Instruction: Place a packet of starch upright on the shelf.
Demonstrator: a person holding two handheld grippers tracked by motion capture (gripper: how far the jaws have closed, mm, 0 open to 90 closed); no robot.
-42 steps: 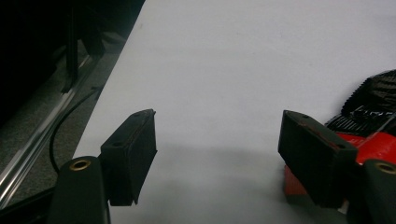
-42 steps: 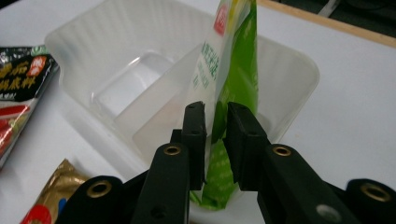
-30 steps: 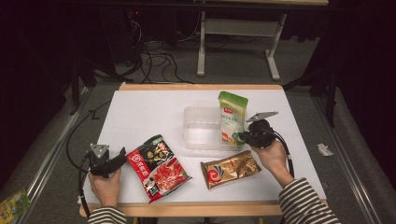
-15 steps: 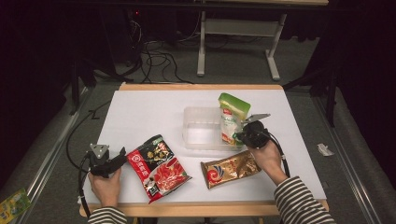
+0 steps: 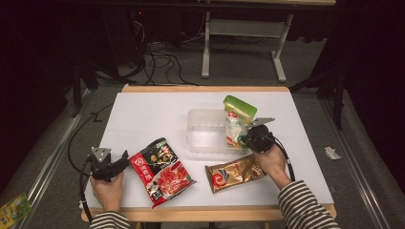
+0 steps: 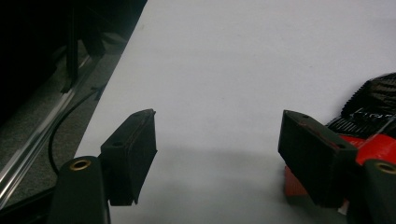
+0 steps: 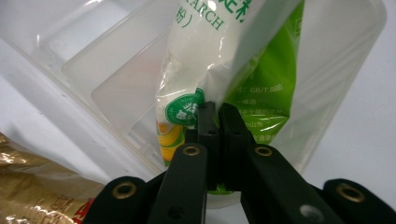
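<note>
High view: table (image 5: 143, 119) lit evenly from above, surroundings near black, overall soft and slightly grainy. Left gripper view: dim, jaws blurred up close, soft shadow under them on the white surface. Right gripper view: bright, glare on the clear container (image 7: 116, 84), jaw bases out of focus.

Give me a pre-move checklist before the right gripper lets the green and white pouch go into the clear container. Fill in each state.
1. Right gripper clamped on the green and white pouch: ok, jaws pinch its lower edge.
2. Pouch over the clear container: ok, its lower end sits inside the right end.
3. Pouch fully inside: not ok, its top leans out past the far right rim.
4. Container free of other items: ok, the rest of it looks bare.
5. Left gripper out of the way: ok, open over the white table beside the red and black packet.
6. Gold packet clear of the container: ok, it lies in front of it.
</note>
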